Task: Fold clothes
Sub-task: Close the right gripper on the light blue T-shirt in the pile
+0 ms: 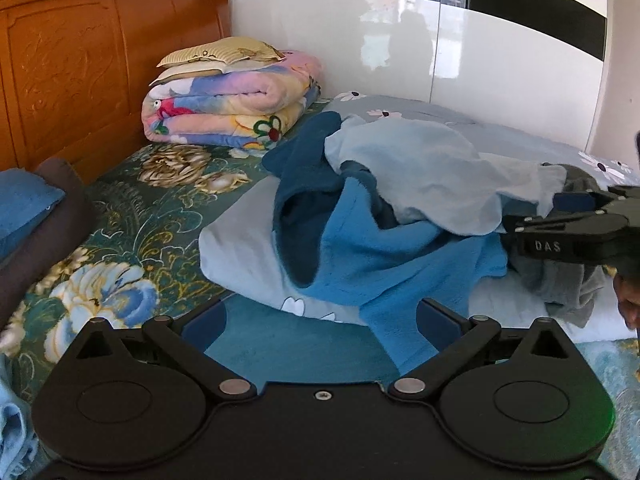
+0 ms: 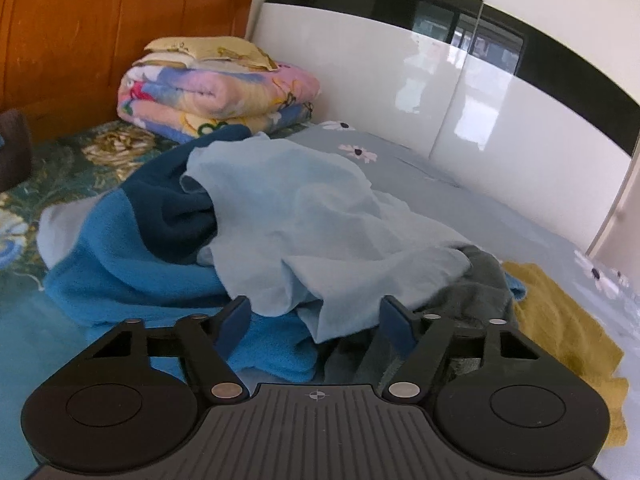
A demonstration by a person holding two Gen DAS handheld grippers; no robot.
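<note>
On the bed (image 1: 168, 216), our left gripper (image 1: 320, 320) hangs with jaws spread wide, empty, just before a heap of clothes: a pale blue garment (image 2: 304, 224) draped over a bright blue fleece (image 1: 392, 256). Our right gripper (image 2: 316, 316), jaws also apart, noses into the pale fabric's edge.

The grey garment (image 2: 476, 284) lies mostly buried under the pale blue cloth (image 2: 304, 220), so its shape can't be made out. The yellow towel (image 2: 560, 320) is partly hidden behind the right gripper (image 2: 316, 316). In the left wrist view, the frame's right edge cuts off a hand (image 1: 628, 304), and the left edge cuts off a dark cushion (image 1: 44, 220)
</note>
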